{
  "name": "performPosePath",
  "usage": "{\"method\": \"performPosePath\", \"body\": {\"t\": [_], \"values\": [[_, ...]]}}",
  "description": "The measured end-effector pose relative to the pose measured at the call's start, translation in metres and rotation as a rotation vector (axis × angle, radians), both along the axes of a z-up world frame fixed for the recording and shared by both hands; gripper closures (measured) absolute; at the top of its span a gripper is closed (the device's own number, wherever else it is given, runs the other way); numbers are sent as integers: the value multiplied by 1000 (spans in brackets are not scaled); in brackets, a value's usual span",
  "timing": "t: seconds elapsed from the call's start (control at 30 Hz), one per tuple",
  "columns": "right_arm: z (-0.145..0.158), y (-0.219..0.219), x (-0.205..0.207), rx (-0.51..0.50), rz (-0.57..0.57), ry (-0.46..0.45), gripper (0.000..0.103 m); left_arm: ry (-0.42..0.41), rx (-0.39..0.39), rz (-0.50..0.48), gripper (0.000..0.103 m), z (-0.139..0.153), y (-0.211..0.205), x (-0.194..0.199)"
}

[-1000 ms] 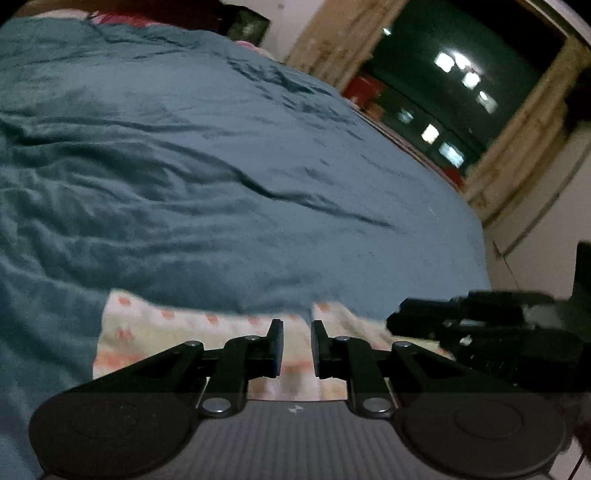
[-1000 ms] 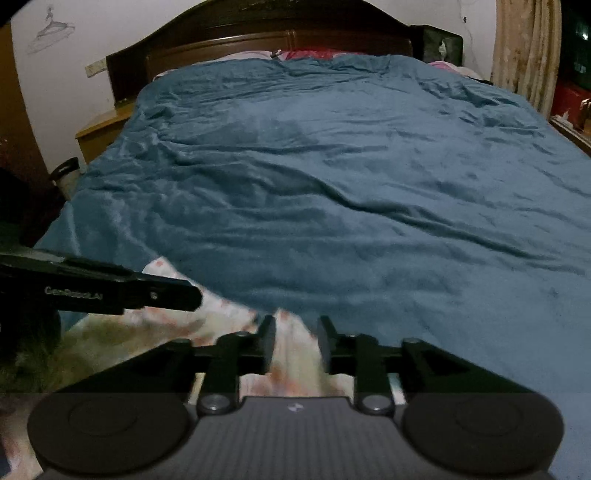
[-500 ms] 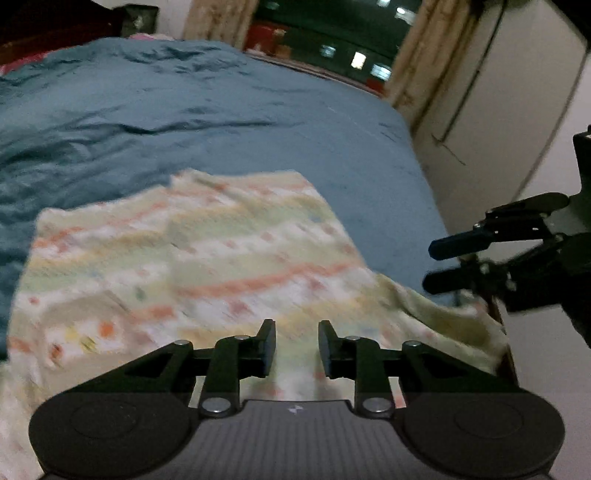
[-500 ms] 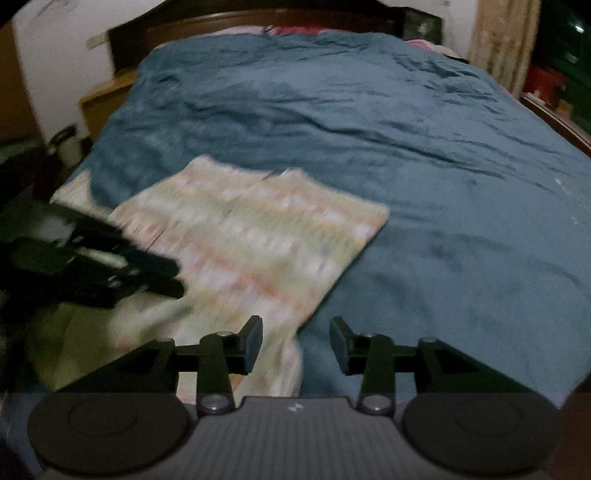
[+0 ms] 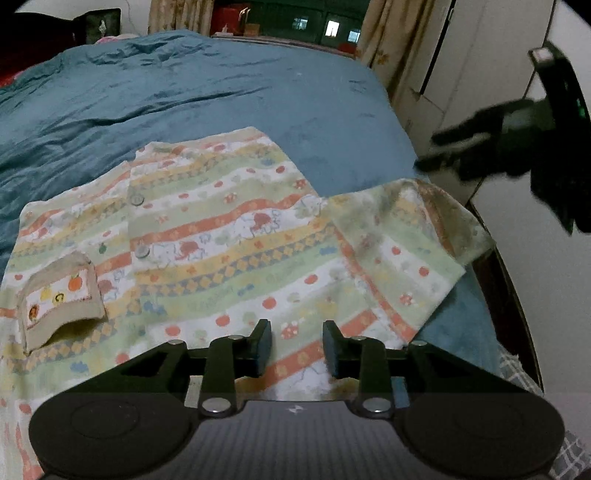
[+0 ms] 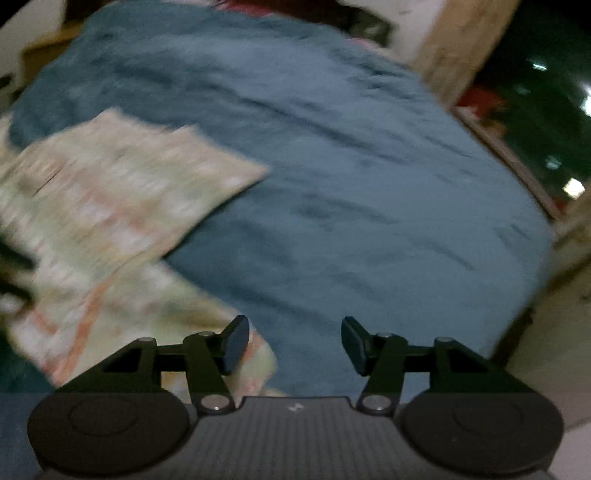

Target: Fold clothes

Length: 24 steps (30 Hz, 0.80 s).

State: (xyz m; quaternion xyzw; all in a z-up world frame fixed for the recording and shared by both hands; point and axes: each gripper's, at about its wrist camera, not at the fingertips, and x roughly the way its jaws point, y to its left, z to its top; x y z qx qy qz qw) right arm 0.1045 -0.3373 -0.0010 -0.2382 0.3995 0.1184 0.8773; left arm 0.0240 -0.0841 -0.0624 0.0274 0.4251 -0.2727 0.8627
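Observation:
A small patterned shirt (image 5: pixel 229 251) with orange, yellow and green stripes, buttons and a chest pocket lies spread flat on the teal bedspread (image 5: pixel 184 92). One sleeve (image 5: pixel 406 251) reaches to the bed's right edge. My left gripper (image 5: pixel 297 345) hovers over the shirt's near part, its jaws opening, nothing pinched between them. In the blurred right wrist view the shirt (image 6: pixel 110 206) lies to the left. My right gripper (image 6: pixel 293 343) is above the bedspread (image 6: pixel 332 184) beside the sleeve end, jaws opening and empty. It also shows as a dark blurred shape, the right gripper (image 5: pixel 517 129), off the bed's right side.
The bed's dark wooden frame (image 5: pixel 506 288) runs along the right edge. Behind stand white cupboard doors (image 5: pixel 480 55), beige curtains (image 5: pixel 380 37) and a dark window (image 5: pixel 295 22). A checked cloth (image 5: pixel 517 369) shows low at the right.
Both grippers have pulled back toward the bed's near edge and let go of the shirt, which now lies spread out flat. Both sets of jaws have widened. The right gripper swung off to the right.

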Motion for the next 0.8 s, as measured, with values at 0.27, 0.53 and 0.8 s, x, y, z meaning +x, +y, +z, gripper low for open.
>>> {"method": "performPosePath", "body": {"t": [0.27, 0.53, 0.8], "values": [[3, -50, -26, 126, -149, 16, 50, 12, -2, 15, 65, -1, 1, -4], [-40, -76, -39, 317, -264, 135, 53, 13, 21, 11, 63, 0, -4, -7], [-64, -69, -35, 408, -265, 179, 67, 20, 30, 23, 60, 1, -4, -13]]}}
